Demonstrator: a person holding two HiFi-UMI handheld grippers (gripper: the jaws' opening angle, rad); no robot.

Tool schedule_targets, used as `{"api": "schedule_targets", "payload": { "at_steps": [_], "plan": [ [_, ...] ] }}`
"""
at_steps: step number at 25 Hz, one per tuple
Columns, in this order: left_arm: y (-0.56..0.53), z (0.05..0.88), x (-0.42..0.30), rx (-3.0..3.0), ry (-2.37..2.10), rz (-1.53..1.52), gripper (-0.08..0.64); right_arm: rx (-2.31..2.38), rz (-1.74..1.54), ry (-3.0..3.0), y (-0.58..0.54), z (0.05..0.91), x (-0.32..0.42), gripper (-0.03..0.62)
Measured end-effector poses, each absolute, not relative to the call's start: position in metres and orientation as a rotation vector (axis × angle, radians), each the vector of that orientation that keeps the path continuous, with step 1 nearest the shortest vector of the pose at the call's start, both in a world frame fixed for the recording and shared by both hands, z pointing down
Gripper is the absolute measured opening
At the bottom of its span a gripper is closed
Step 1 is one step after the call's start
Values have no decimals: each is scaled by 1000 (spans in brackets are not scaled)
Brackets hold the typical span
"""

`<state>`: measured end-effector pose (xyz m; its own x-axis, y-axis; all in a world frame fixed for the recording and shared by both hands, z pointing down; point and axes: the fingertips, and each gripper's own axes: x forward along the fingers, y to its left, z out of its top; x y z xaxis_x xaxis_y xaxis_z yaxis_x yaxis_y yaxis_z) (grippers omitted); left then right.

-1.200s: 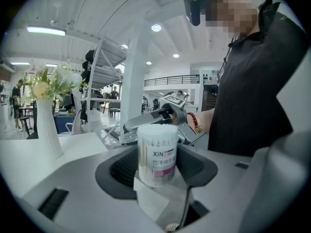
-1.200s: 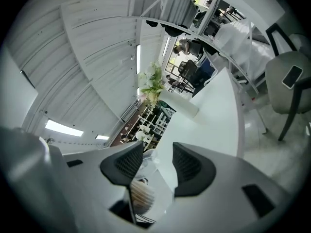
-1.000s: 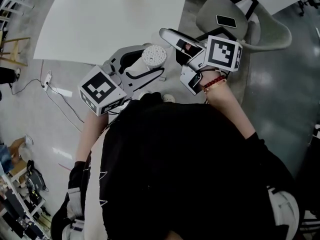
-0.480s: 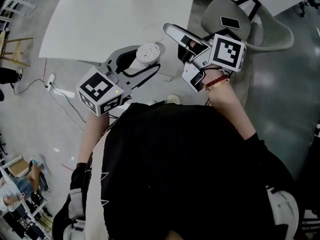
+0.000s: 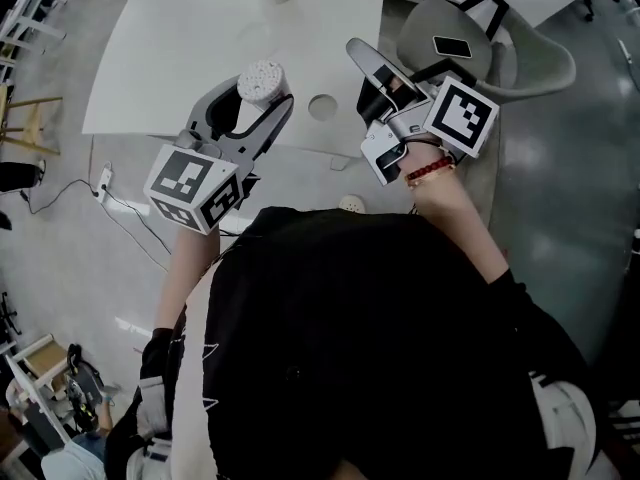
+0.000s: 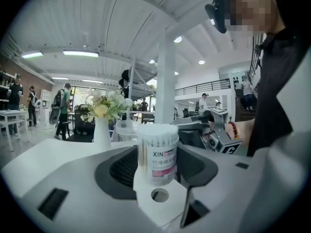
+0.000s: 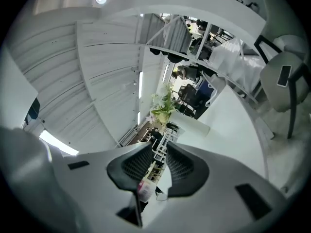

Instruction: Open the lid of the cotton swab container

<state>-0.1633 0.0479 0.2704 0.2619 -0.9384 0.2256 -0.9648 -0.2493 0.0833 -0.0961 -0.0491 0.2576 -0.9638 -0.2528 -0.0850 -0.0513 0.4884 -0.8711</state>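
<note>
Your left tool is clamped on the cotton swab container; it stands upright between the jaws, its swab tips bare at the top; your right tool, near the left one, is closing its jaws on nothing, with a narrow gap showing between them; what looks like the round lid lies on the surface between the two tools.

Table mostly bare; vase far edge; chair right.
</note>
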Motion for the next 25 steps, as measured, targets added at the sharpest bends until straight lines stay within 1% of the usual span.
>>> {"api": "schedule_targets", "payload": {
  "at_steps": [3, 6, 15, 25],
  "plan": [
    [50, 269, -174, 2282, -1836, 179, 257, -319, -1419, 2527, -52, 252, -93, 55],
    [52, 268, -181, 2224, -1881, 167, 256, -437, -1338, 2600, -54, 251, -87, 5],
    [51, 272, -199, 2132, -1936, 127, 256, -615, -1088, 2898, -57, 260, -85, 4],
    [53, 283, -203, 2145, -1914, 144, 256, -652, -1075, 2981, -51, 279, -92, 3]
  ]
}}
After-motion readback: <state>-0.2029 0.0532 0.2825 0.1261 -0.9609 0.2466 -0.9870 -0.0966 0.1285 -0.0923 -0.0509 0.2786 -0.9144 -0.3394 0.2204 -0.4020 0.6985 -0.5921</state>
